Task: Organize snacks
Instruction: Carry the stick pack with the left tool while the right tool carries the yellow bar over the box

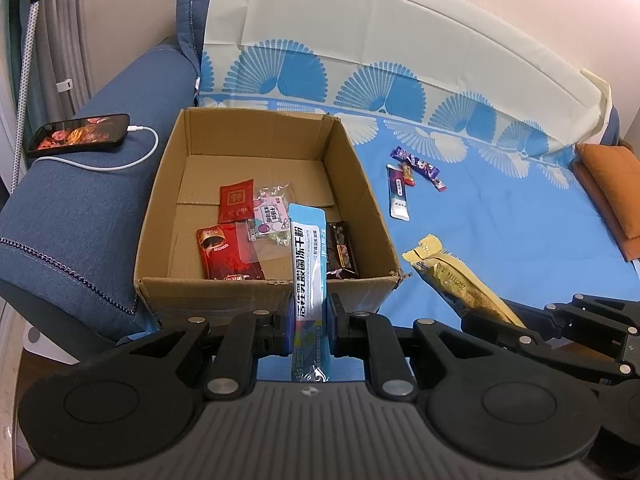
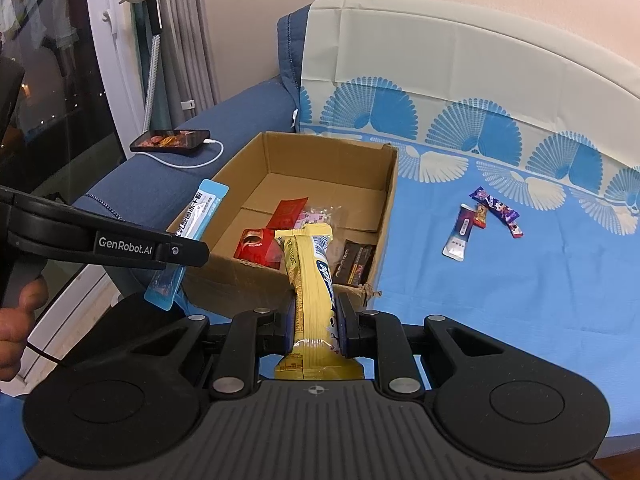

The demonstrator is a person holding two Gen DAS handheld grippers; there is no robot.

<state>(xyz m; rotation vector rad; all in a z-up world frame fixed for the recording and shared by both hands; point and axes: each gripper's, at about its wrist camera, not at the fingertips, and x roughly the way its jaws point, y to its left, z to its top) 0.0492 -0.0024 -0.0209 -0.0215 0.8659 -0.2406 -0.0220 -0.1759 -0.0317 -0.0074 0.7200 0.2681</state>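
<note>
left gripper (image 1: 309, 322) clamped on blue sachet (image 1: 308, 264), right gripper (image 2: 315, 326) clamped on yellow snack pack (image 2: 310, 276), both near cardboard box (image 1: 264, 294) front wall, sofa

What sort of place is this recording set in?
Most likely a home living room or bedroom: a blue sofa draped with a fan-patterned cover, a phone charging on its armrest, and curtains beside a large window.
</note>
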